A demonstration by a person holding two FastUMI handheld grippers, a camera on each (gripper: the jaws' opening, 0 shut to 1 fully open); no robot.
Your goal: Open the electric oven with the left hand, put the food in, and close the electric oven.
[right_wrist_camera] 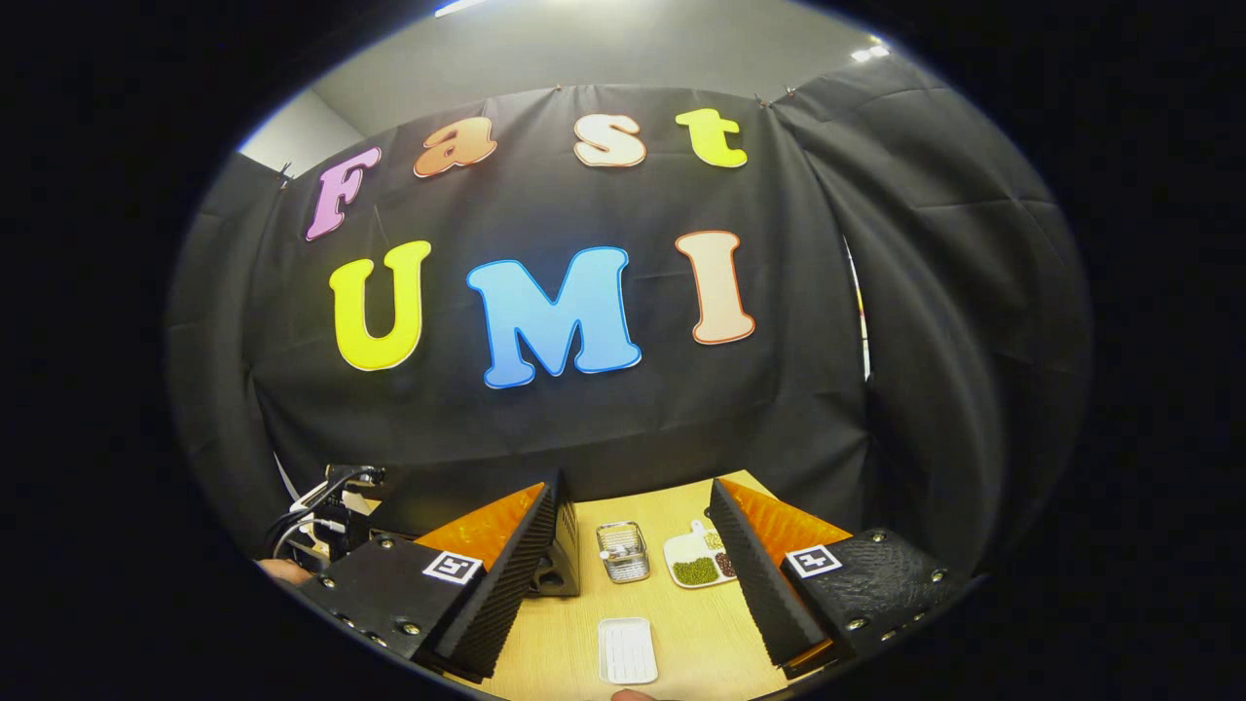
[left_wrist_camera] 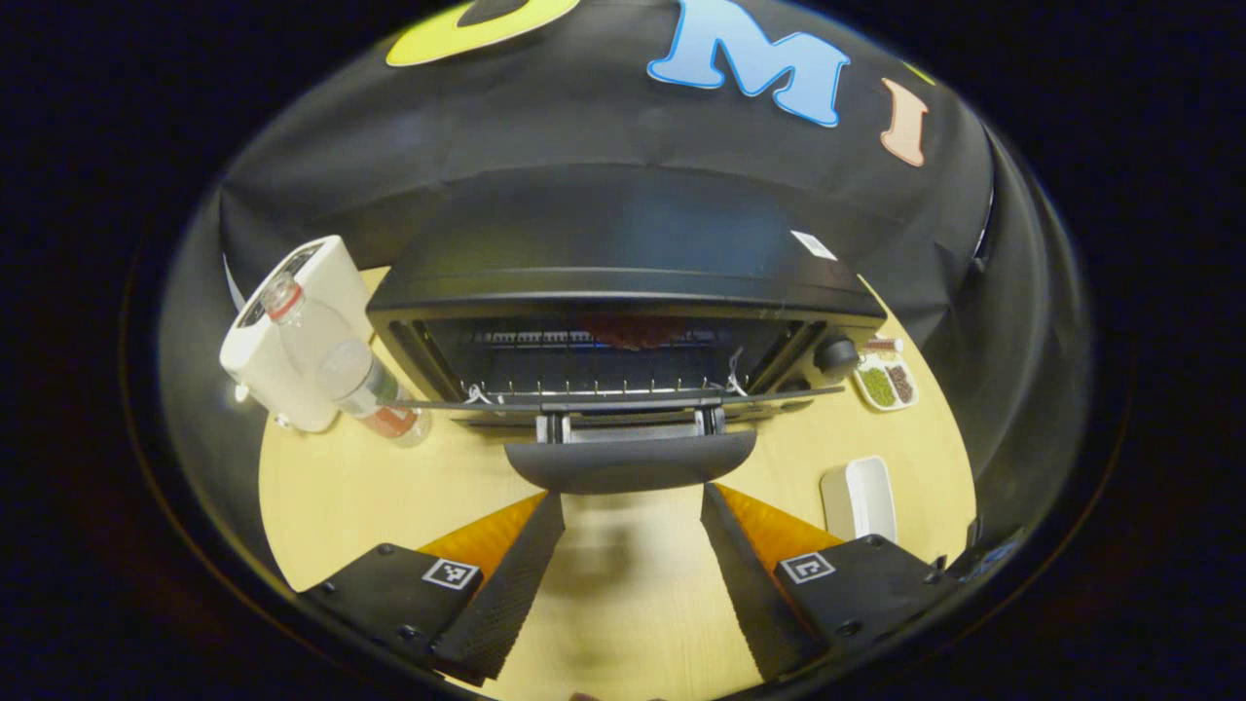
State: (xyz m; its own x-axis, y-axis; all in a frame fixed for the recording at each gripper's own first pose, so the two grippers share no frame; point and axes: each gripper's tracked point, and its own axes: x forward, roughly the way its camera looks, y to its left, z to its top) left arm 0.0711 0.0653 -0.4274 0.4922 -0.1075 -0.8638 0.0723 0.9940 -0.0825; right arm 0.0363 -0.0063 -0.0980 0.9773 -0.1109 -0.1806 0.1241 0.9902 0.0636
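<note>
The black electric oven (left_wrist_camera: 623, 253) stands on the yellow table with its door (left_wrist_camera: 623, 401) dropped open and nearly level. The door handle (left_wrist_camera: 631, 460) points toward me. A wire rack (left_wrist_camera: 604, 387) shows inside, and something reddish (left_wrist_camera: 633, 331) lies deep in the cavity; it is too blurred to name. My left gripper (left_wrist_camera: 631, 584) is open just in front of the handle, with nothing between its fingers. My right gripper (right_wrist_camera: 633, 584) is open above the table, to the right of the oven's corner (right_wrist_camera: 560, 570). An empty white tray (right_wrist_camera: 627, 649) lies below it.
Left of the oven stand a white appliance (left_wrist_camera: 292, 331) and a plastic bottle (left_wrist_camera: 341, 365). To its right are a small plate of beans (left_wrist_camera: 884, 385), also (right_wrist_camera: 699, 563), the white tray (left_wrist_camera: 859, 497) and a glass jar (right_wrist_camera: 622, 551). Cables (right_wrist_camera: 311, 521) sit at the left.
</note>
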